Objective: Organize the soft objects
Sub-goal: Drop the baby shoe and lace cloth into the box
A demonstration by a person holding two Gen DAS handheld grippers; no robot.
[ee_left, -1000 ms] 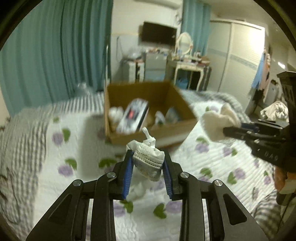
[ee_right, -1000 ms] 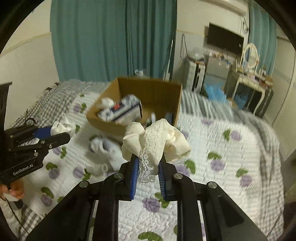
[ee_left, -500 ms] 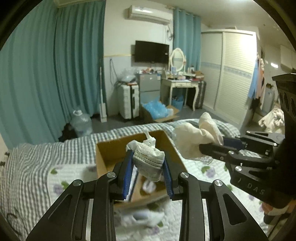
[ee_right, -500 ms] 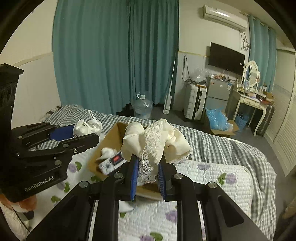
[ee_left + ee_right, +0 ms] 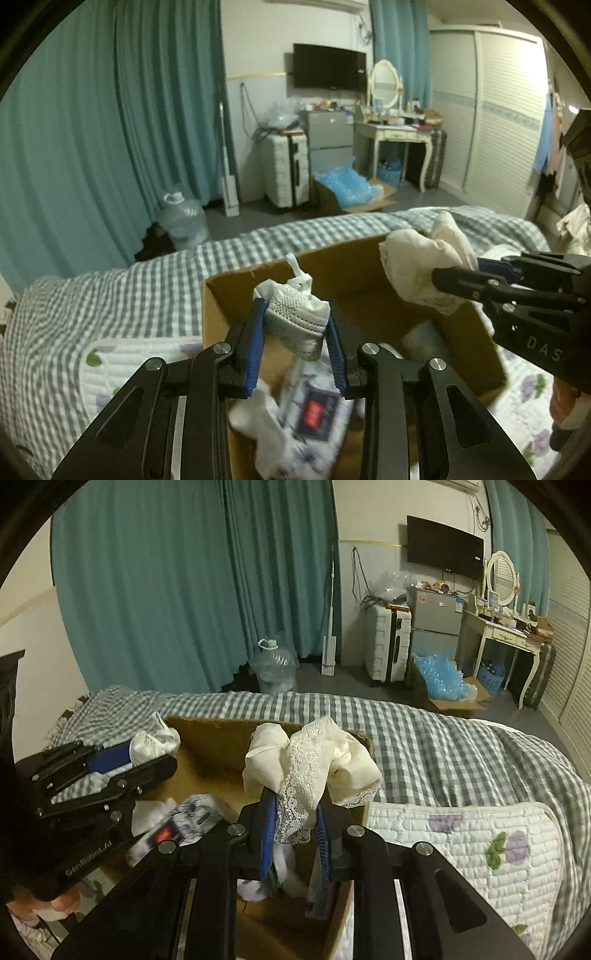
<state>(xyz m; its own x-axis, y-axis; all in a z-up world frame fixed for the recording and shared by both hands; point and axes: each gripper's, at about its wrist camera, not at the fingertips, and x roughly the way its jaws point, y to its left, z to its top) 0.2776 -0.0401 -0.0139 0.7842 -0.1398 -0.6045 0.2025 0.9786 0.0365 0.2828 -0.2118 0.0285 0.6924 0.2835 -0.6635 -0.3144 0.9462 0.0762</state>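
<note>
My left gripper is shut on a bunched white mesh sock and holds it above the open cardboard box on the bed. My right gripper is shut on a cream lace-trimmed cloth, also above the box. The right gripper with its cloth shows at the right of the left wrist view. The left gripper with its sock shows at the left of the right wrist view. Inside the box lie white soft items and a printed pack.
The box stands on a bed with a grey checked blanket and a floral quilt. Beyond the bed are teal curtains, a water jug, a white suitcase and a dressing table.
Both grippers have moved forward over the bed and now hang above the open box, each still holding its item. The box is now directly beneath them.
</note>
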